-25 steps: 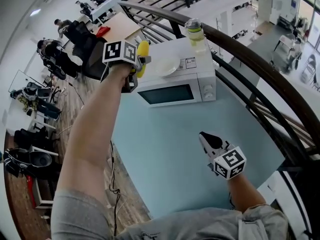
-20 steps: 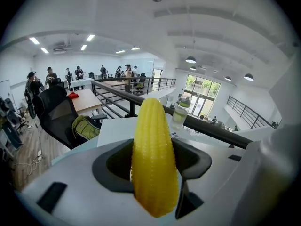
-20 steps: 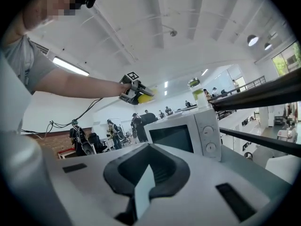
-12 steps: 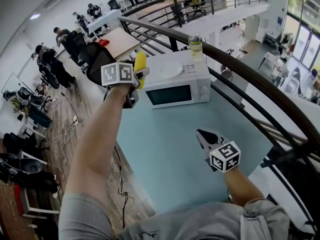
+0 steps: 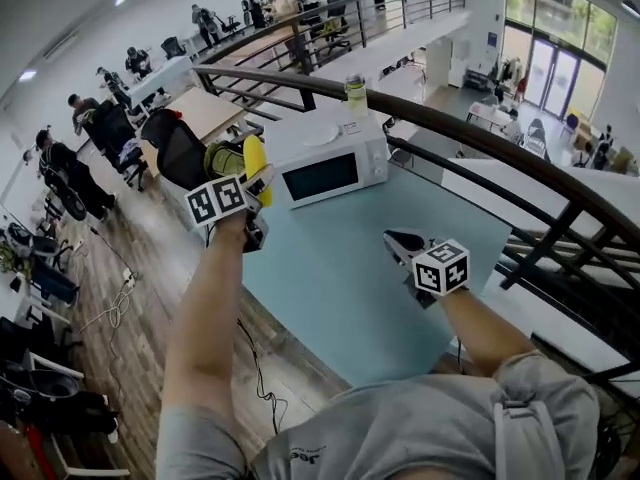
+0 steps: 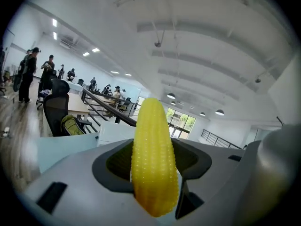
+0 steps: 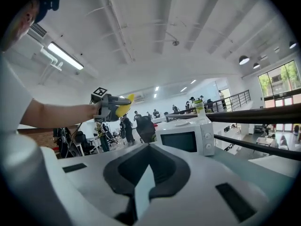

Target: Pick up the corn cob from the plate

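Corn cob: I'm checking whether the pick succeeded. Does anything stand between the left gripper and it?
Nothing visible does. The corn cob sits directly between the jaws of the left gripper, gripped, in the air left of the microwave and away from the plate on its top.

Losing most of the corn cob (image 5: 254, 160) behind the left gripper (image 5: 260, 182) in the head view, showing only its yellow tip at about eleven o'clock. Hiding the inner faces of the jaws behind that cob in the left gripper view. Squinting at the plate (image 5: 322, 134) on the microwave (image 5: 330, 173), twelve o'clock, too small for reading its surface. Cropping the shirt (image 5: 420, 438) at six o'clock. Shrinking the distant people (image 5: 278, 0) into specks from ten to twelve o'clock, giving up no detail.
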Demonstrator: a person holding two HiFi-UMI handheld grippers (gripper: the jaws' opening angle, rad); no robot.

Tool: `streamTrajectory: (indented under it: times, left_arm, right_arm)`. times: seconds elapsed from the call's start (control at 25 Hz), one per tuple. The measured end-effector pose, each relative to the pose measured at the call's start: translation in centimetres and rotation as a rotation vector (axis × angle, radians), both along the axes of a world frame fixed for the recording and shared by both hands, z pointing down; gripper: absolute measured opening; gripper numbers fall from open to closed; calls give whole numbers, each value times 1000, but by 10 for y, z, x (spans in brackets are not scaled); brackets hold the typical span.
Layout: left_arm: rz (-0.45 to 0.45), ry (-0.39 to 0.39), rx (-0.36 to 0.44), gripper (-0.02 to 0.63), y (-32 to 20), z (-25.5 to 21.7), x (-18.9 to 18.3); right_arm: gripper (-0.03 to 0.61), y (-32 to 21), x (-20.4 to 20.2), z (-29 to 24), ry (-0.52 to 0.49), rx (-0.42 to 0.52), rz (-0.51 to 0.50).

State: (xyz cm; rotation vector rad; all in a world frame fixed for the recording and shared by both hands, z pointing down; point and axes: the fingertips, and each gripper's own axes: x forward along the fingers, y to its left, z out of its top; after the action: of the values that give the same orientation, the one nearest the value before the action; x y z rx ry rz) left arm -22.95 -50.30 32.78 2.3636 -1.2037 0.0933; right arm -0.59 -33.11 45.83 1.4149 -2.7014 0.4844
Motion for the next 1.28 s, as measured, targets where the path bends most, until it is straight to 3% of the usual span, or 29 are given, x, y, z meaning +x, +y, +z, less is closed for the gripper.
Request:
streamTrajectory:
  times: [0.28, 0.6, 0.88, 1.0, 1.08, 1.28]
  left_arm:
    - [76, 96, 42, 259, 64, -2, -29]
    - [120, 73, 116, 259, 132, -8, -47]
    - [169, 94, 133, 259, 198, -3, -11]
    - [181, 140, 143, 259, 232, 4, 10]
    - [174, 182, 147, 259, 256, 16, 25]
    - [130, 199, 159, 259, 319, 47, 67]
  right_arm:
    - [9, 36, -14, -16, 45, -16, 76]
    - [9, 77, -23, -53, 63, 18, 75]
    - [9, 103, 5, -62, 51, 32, 47]
    - [9, 110, 24, -64, 28, 35, 25]
    - [9, 120, 41, -60, 20, 25, 9]
    - [9, 151, 89, -57, 35, 15, -68]
